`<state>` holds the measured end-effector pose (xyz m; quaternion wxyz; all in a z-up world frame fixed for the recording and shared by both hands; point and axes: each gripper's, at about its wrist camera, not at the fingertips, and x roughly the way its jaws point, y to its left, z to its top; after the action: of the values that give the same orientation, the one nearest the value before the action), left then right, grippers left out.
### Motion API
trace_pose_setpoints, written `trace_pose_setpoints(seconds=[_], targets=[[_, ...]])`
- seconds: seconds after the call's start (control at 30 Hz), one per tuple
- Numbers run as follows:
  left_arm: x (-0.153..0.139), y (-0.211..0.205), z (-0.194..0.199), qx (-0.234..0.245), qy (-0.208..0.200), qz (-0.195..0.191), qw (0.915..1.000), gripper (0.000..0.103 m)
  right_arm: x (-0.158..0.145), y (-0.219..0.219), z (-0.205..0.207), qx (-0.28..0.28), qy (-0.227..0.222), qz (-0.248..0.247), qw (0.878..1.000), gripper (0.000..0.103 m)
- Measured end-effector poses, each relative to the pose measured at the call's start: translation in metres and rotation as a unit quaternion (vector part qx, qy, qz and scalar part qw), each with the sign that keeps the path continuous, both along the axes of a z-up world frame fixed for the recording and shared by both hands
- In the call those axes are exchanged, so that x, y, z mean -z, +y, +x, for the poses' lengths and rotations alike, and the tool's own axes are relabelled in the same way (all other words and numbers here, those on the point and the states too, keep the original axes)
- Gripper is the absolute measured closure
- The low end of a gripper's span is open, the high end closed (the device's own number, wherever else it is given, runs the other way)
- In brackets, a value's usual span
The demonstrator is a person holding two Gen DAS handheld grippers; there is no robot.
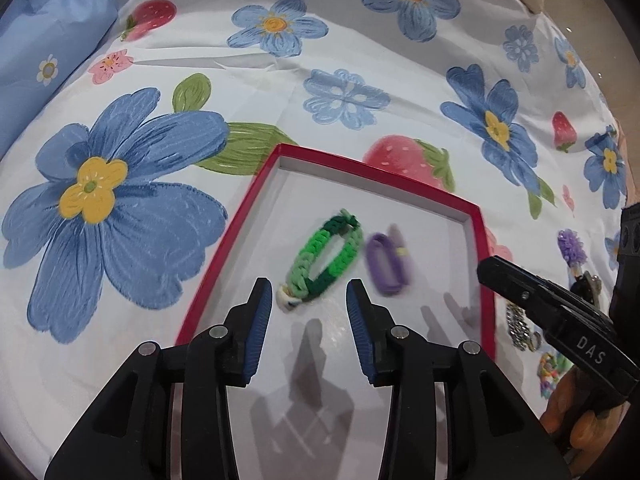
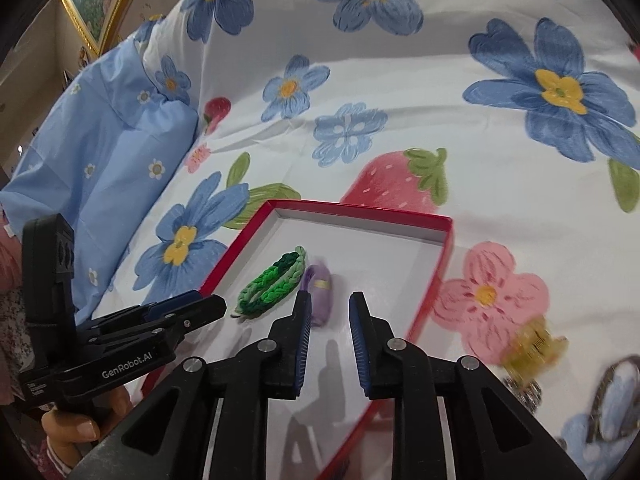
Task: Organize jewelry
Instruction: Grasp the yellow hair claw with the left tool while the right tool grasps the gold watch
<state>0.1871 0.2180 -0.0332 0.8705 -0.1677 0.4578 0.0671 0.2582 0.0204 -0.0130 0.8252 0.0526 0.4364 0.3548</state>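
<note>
Inside the shallow red-rimmed cardboard box (image 1: 236,232), the green braided-cord bracelet (image 1: 324,260) lies lengthwise ahead of the left gripper (image 1: 310,312), jaws parted, empty; the purple band (image 2: 320,296) lies right of it, nearest the right gripper (image 2: 330,332), likewise apart and empty.
</note>
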Motion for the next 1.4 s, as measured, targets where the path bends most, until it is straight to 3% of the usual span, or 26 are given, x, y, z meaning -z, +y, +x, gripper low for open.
trace_pose_setpoints(seconds=[0.3, 0.47, 0.77, 1.1, 1.4], targets=[[-0.014, -0.026, -0.02, 0.015, -0.009, -0.004, 0.9998, 0.066, -0.014, -0.042, -0.025, 0.024, -0.006, 0.019, 1.0, 0.08], [-0.026, -0.045, -0.03, 0.029, -0.02, -0.008, 0.9993, 0.06, -0.02, -0.067, -0.04, 0.037, -0.015, 0.021, 0.999, 0.073], [-0.038, -0.087, -0.039, 0.072, -0.03, -0.014, 0.9968, 0.06, -0.023, -0.118, -0.068, 0.07, -0.022, 0.012, 0.997, 0.068], [-0.044, -0.125, -0.039, 0.116, -0.032, -0.014, 0.9926, 0.055, -0.025, -0.174, -0.088, 0.119, -0.035, 0.0, 0.992, 0.066], [-0.043, -0.154, -0.024, 0.147, -0.027, -0.002, 0.9888, 0.054, -0.021, -0.211, -0.082, 0.159, -0.032, -0.007, 0.987, 0.066]])
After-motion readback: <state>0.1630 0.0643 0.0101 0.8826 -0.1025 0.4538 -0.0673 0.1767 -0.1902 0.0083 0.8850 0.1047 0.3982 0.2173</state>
